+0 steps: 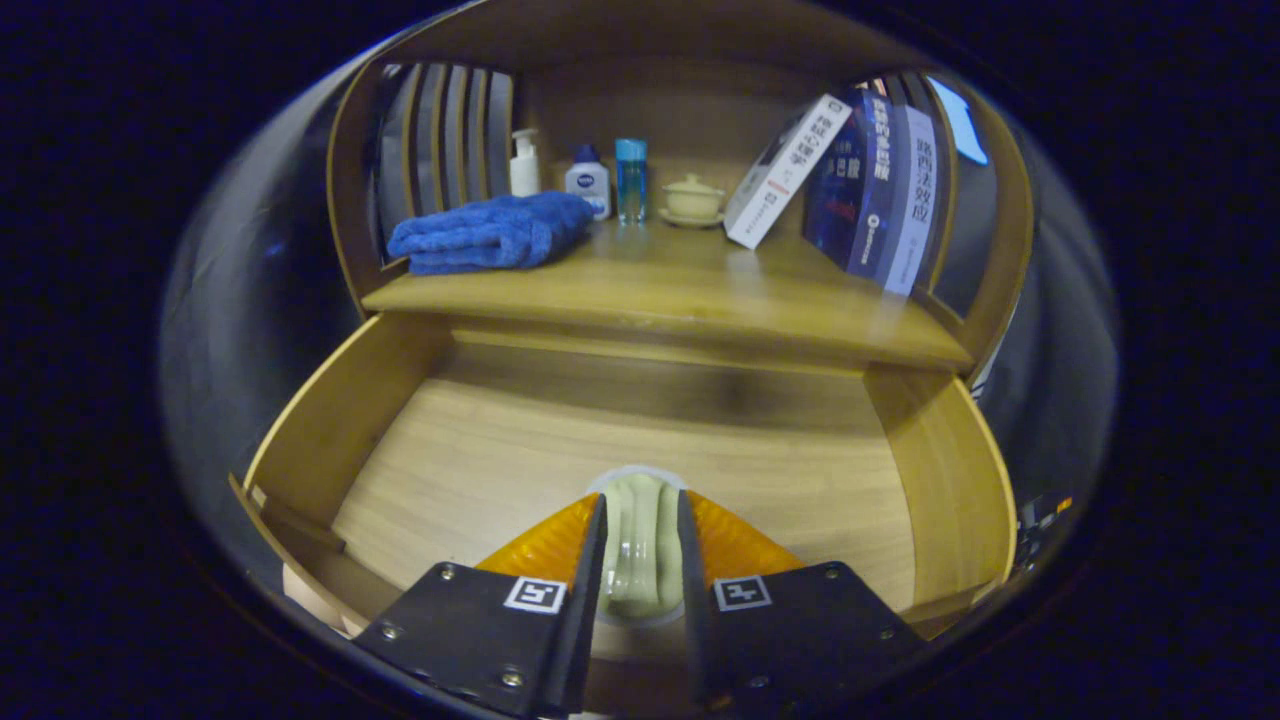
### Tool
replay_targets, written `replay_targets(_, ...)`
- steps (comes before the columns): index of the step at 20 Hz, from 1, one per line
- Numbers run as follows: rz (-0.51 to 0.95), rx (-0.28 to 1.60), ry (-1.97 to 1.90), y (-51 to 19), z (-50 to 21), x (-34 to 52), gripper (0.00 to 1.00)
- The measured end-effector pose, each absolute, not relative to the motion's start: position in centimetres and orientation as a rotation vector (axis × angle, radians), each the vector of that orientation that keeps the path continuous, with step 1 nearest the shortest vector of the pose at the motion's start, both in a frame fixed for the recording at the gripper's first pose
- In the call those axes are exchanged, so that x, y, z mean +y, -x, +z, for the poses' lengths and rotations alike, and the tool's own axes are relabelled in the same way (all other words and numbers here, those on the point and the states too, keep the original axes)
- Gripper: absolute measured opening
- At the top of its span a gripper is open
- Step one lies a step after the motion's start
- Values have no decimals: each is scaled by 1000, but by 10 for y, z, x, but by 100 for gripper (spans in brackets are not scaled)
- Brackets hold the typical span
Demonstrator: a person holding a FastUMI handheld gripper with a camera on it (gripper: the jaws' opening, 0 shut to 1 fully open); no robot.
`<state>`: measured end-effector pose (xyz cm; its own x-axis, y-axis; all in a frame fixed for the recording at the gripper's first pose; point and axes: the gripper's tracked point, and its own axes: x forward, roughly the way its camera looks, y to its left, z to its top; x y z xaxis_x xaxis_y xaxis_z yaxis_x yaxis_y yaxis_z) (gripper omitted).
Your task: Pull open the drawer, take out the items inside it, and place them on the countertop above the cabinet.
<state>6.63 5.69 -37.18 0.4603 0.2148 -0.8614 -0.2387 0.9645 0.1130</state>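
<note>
With the drawer (400, 440) open, the hand-held gripper (641, 545) is nearly closed on a pale green bottle (640, 540) — next, lift it onto the worktop (680, 290) beside the blue towel (490, 232).

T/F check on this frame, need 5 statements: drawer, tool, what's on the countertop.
1. The drawer is pulled open. True.
2. The tool is open, with nothing between its fingers. False: both fingers press on a pale green glossy item inside the drawer; what it is cannot be told.
3. A folded blue towel lies on the countertop. True.
4. The books lie flat in a stack on the countertop. False: they stand, and a white box leans against them.
5. The small lidded pot sits inside the drawer. False: it sits on the countertop, beside the blue bottle.
</note>
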Motion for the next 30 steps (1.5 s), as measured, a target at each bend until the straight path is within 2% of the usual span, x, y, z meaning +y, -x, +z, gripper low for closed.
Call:
replay_targets(3, 290, 1127, -10, -52, -389, 58, 40)
replay_targets(8, 293, 1088, -15, -55, -394, 58, 40)
replay_targets(9, 294, 1086, -3, -55, -392, 58, 28)
replay_targets(11, 301, 1050, 14, -59, -395, 60, 28)
replay_targets(13, 291, 1021, 7, -59, -392, 59, 15)
replay_targets(24, 273, 912, -139, -73, -375, 67, 15)
replay_targets(30, 331, 676, -182, -123, -290, 89, 15)
